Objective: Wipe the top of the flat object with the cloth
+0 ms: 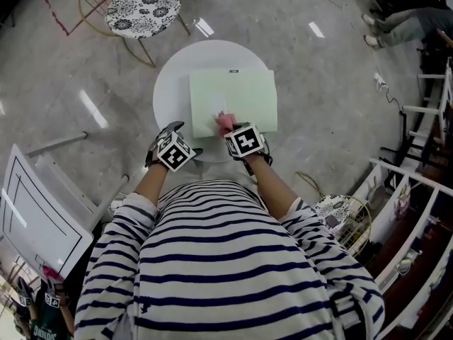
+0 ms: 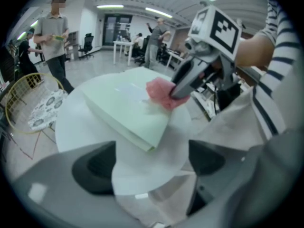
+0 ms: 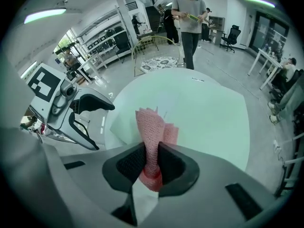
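While the right gripper (image 3: 151, 161) has its jaws clamped on a pink mesh cloth (image 3: 151, 127), the fabric stands bunched between them, a fold pokes out behind the jaws, and its free end lies on the top of the pale green, flat rectangular object (image 3: 209, 113); in the head view the cloth sits at the near edge of that top, left of the middle. The green object lies flat on a round white counter (image 1: 170, 83); it covers the middle and the person's right side of the counter and reaches the rim there, leaving a bare white crescent on the left. The left gripper (image 2: 152, 163) has its jaws wide apart with nothing between them; through the gap its own view shows the counter's rim and the nearest corner of the green object. It hangs at the near left rim of the counter, just beside the right gripper, clear of the green object. Both forearms come from a black-and-white striped shirt (image 1: 226, 261) that fills the lower part of the head view. Beyond the counter, on the polished grey floor (image 1: 325, 105), stands a gold wire chair with a black-and-white patterned cushion (image 1: 143, 7); a standing person in a grey shirt (image 3: 189, 13) is farther back in the room.
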A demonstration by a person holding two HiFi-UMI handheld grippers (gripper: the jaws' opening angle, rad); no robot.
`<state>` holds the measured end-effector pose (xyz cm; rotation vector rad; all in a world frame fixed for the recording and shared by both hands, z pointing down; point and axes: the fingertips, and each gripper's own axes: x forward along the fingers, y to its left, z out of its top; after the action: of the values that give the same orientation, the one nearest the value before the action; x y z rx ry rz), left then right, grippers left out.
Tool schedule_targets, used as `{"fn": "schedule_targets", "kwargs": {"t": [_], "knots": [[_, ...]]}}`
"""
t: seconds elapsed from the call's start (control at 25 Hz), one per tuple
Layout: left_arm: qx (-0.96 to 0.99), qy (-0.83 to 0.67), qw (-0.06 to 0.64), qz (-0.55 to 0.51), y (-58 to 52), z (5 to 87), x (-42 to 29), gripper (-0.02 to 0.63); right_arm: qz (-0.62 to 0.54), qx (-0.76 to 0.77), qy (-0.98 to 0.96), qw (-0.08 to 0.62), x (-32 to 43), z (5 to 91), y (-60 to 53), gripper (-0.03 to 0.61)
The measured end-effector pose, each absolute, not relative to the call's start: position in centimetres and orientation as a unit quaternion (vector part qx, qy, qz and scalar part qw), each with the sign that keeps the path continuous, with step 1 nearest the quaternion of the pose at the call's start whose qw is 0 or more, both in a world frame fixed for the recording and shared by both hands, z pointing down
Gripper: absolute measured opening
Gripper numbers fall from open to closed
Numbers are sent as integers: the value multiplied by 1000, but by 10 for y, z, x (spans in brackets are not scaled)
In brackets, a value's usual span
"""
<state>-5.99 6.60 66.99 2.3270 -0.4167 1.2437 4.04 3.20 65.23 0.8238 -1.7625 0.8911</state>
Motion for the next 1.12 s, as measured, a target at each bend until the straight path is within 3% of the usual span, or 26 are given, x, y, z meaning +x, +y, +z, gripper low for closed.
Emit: {"fn": "schedule_targets", "kwargs": {"t": [0.28,0.88,1.12], "knots": [[849,-142,226,456,69,669,-61,481,374,355,-721,463,39,653,40,61],[851,-149,213,457,70,659,-86,481,370,300,-765,434,-50,649,37,61],[854,-157,207,450,66,653,-102,481,391,276,-788,387,-86,641,37,61]]}}
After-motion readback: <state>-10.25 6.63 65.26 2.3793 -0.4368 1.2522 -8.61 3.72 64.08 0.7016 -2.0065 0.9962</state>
